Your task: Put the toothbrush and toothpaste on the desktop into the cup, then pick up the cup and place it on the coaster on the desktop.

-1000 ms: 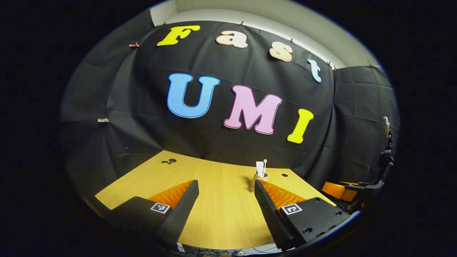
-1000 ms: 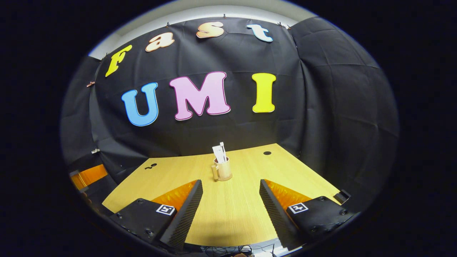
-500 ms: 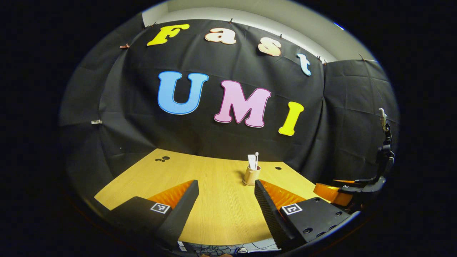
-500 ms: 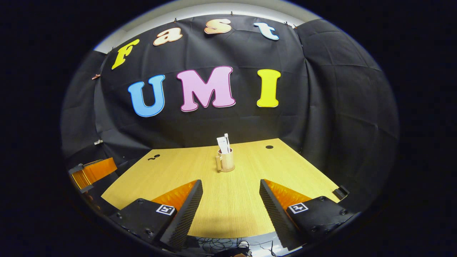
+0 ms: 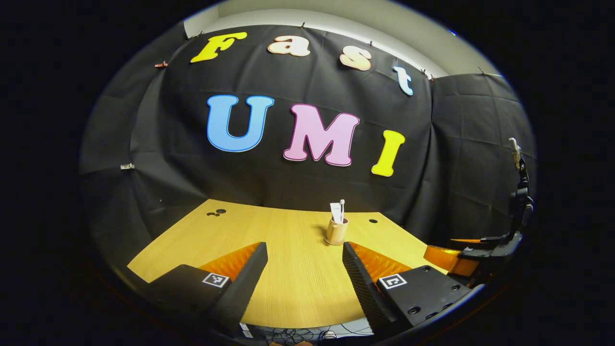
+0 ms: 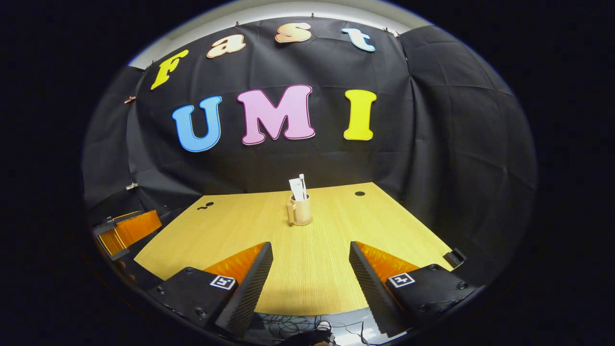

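Desktop (image 6: 269,226) | one cup (image 6: 301,212): one toothbrush (image 6: 302,185), one toothpaste (image 6: 296,187) | both grippers spread

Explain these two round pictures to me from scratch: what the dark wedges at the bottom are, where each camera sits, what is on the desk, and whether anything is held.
No robot arm here: a person carries one two-finger tool in each hand, and a fisheye camera rides on each. The left gripper view looks out along the left tool; the right gripper view looks along the right tool. The wedges are each tool's own two fingers, spread apart with nothing between them, so nothing is held. On the wooden desk stands a cup with a handle, holding a toothbrush and a toothpaste tube. The cup seems to sit on a small coaster, though that is hard to make out. The left gripper view also catches the other tool at its right edge.
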